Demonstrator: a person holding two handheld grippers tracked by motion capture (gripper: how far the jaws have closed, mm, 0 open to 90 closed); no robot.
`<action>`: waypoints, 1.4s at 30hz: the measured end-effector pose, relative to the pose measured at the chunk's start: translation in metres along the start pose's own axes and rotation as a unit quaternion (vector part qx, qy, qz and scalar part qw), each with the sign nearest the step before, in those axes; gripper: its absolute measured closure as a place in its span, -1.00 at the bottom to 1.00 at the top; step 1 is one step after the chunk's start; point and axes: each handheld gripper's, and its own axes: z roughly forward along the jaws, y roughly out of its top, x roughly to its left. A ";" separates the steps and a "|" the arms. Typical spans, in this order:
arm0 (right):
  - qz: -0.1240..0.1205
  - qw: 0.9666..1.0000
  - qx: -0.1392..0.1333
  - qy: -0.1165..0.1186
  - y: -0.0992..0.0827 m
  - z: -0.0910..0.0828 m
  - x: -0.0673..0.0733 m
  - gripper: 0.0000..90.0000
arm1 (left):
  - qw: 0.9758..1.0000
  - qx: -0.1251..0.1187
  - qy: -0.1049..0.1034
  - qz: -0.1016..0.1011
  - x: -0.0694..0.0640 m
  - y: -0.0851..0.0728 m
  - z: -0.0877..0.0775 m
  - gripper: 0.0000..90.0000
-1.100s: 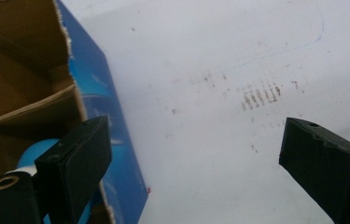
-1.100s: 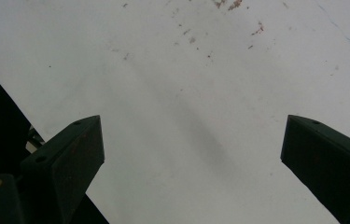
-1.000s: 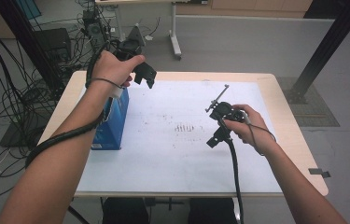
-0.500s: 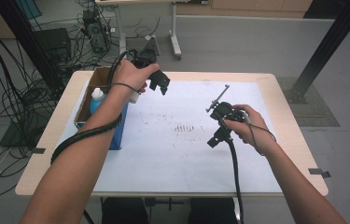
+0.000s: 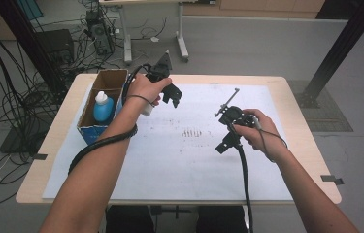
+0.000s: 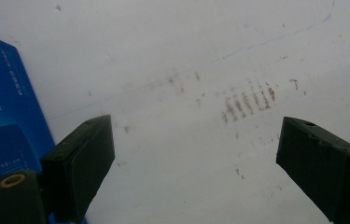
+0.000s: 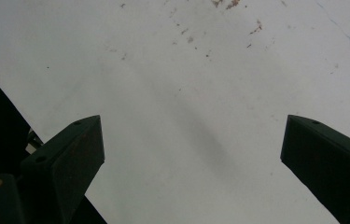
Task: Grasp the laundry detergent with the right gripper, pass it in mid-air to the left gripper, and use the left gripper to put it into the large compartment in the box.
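Observation:
My left gripper [image 5: 173, 95] hangs over the far left part of the white sheet [image 5: 170, 160], just right of the box. In the left gripper view its jaws [image 6: 186, 172] stand wide with nothing between them, though they have just been closing a little. Faint brown smudges [image 6: 247, 100] mark the sheet ahead of them. My right gripper [image 5: 222, 145] rests low over the sheet right of centre, pointing toward the near side. Its jaws [image 7: 191, 168] are open over bare paper.
A blue-sided cardboard box [image 5: 88, 132] stands at the table's left, with a blue-and-white bottle [image 5: 103, 107] inside. Its blue wall [image 6: 4, 116] is close on the left in the left gripper view. A small white object [image 5: 147, 109] sits under the left hand. Cables cover the floor.
The left hand has come down and moved right, from above the box to over the sheet, uncovering the box and its bottle. The right hand has stayed put.

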 end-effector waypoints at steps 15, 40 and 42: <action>0.002 1.000 0.002 0.003 0.000 0.002 -0.002 -0.86 | 1.000 -0.006 -0.010 -0.008 0.005 0.002 0.023 -0.72; -0.004 1.000 0.006 0.003 0.003 0.006 0.000 -0.86 | 1.000 0.001 -0.015 -0.013 0.011 -0.002 0.030 -0.71; -0.002 1.000 0.004 0.005 0.003 0.005 0.000 -0.86 | 1.000 0.000 -0.016 -0.014 0.011 -0.002 0.029 -0.71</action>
